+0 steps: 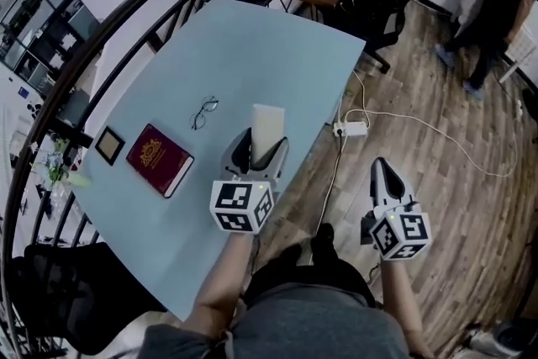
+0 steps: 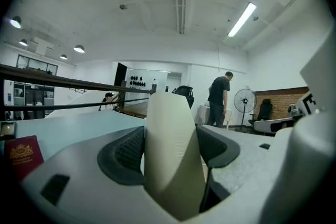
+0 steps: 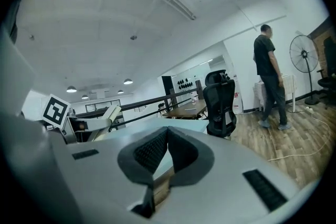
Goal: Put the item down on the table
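Left gripper [image 1: 262, 154] fingers clenched on white item [image 1: 268, 126], upright, at tabletop [image 1: 252, 46] edge near glasses [image 1: 203, 113] and red book [image 1: 159, 159]. Right gripper [image 1: 382, 172] fingers pressed together, empty, over floor [image 1: 445, 181].

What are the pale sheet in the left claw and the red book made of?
Pale sheet: likely thick paper or thin card, matte cream; it curves without creasing. Red book: probably leatherette or coated card cover, maroon, with a gold stamped emblem.

Left hand-held gripper [image 1: 262, 152] clamps cream item [image 1: 267, 126] above table [image 1: 252, 46].
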Demonstrator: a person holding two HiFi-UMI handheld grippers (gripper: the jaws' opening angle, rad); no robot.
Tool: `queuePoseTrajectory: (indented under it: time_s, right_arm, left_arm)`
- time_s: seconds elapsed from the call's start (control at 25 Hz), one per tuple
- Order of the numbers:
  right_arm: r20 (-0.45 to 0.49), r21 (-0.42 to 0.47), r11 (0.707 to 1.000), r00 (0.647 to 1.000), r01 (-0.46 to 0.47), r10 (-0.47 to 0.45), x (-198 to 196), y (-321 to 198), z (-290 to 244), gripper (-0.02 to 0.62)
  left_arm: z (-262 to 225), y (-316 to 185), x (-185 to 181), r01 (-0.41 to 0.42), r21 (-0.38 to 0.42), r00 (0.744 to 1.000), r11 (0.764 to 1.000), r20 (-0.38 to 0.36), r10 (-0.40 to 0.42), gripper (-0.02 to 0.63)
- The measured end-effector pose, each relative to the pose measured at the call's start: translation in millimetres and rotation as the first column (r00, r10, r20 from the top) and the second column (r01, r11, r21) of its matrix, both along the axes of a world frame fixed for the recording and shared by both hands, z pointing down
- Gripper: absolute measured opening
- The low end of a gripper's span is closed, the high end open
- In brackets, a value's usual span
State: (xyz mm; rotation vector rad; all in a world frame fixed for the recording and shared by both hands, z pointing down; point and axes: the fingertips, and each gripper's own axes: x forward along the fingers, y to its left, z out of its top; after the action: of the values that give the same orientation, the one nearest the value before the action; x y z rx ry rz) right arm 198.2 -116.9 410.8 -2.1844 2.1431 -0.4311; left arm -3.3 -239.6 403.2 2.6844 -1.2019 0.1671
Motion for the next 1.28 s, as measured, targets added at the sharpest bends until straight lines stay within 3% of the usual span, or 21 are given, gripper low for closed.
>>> queuePoseTrajectory:
  time_s: [0.56,0.76,1.28]
  right_arm:
    - [0.024,0.022,0.981,0.981,0.194,-0.194,25,-70,3,0.003]
    - [0.023,0.028,0.973,0.972,0.231,-0.232,30,-86,2,0.003]
    - [0.04,0.013,0.958,0.957,0.287,-0.288,31,-105,10,0.003]
  left_arm:
    - [-3,-35,19,0.163,0.029,0.984,0.986,0.063,-0.164,0.31]
    - [10,-52,22,0.203,0.03,0.971,0.979,0.12,-0.205,0.31]
    - [72,-97,25,0.251,-0.078,0.948,0.965,0.222,-0.228,0.31]
